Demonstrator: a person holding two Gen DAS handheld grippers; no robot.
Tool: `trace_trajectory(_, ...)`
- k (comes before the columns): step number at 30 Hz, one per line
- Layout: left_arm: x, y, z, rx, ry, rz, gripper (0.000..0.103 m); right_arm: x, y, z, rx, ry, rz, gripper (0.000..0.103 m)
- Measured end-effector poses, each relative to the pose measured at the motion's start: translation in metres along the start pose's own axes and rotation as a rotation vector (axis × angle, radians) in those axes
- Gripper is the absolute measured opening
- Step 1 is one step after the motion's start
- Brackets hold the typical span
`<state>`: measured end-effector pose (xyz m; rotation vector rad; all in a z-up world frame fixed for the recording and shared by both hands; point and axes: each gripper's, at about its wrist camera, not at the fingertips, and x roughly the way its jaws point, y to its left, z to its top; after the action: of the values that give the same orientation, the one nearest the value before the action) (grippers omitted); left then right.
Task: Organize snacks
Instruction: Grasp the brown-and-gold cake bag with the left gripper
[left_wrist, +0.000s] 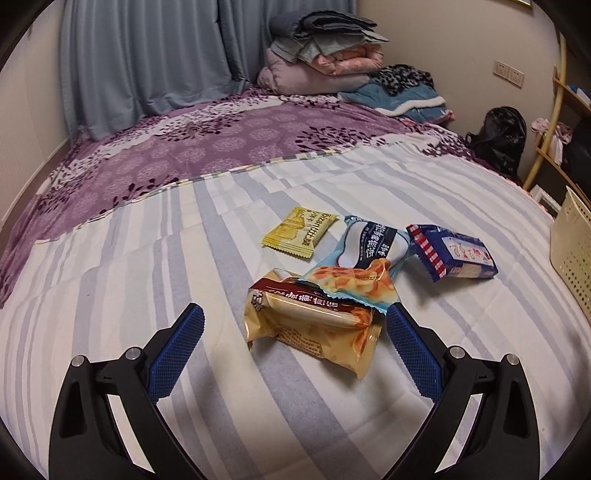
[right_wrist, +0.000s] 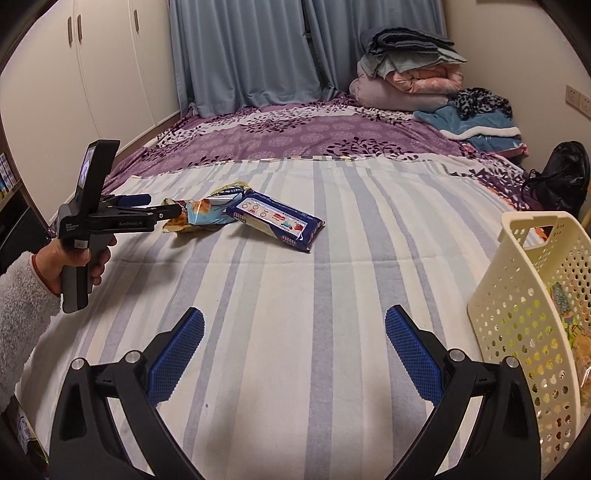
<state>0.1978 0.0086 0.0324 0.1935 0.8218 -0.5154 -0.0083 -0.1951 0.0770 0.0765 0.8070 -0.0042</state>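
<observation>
L gripper: (left_wrist: 295, 317) jaws spread wide, nothing held, gold snack pack (left_wrist: 314, 325) lay between the blue pads; body read "GenRobot.AI" in R view
R gripper: (right_wrist: 294, 321) wide open too, empty, over bare striped sheet (right_wrist: 295, 280)
Snacks on bed: 4 pks – gold, light-blue pack (left_wrist: 364, 258) overlapping gold's top, yellow pack (left_wrist: 301, 232) w/ "Bizan…" partly legible, navy pack (left_wrist: 454, 253) w/ red-white check end
Other print: Chinese chars, couldn't read
Basket: (right_wrist: 524, 295) cream, perforated, R of R gripper; some pks seen thru holes, count unclear
Hand: (right_wrist: 70, 264) fuzzy white sleeve, gripped L handle
</observation>
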Motion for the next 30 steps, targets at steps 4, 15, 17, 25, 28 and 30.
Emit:
trace_trajectory(4,0.012,-0.002,-0.001,0.041,0.022,-0.061,0.100,0.010,0.001,0.001,0.007,0.024,0.001,0.098)
trace_trajectory(15,0.038,0.002,0.001,0.083,0.086,-0.136,0.100,0.033,0.005,0.016,-0.009,0.029,-0.012,0.098)
trace_trajectory(17,0.040,0.002,0.002,0.085,0.087,-0.138,0.100,0.041,0.005,0.025,-0.021,0.014,-0.023,0.098)
trace_trajectory(25,0.040,0.004,0.001,0.044,0.078,-0.152,0.095,0.088,0.003,0.066,-0.100,-0.025,-0.011,0.098)
trace_trajectory(28,0.038,0.005,0.000,0.029,0.068,-0.147,0.092,0.108,0.007,0.080,-0.138,-0.019,0.017,0.098)
trace_trajectory(30,0.036,0.007,-0.001,0.018,0.065,-0.144,0.087,0.122,0.010,0.090,-0.162,-0.007,0.047,0.098)
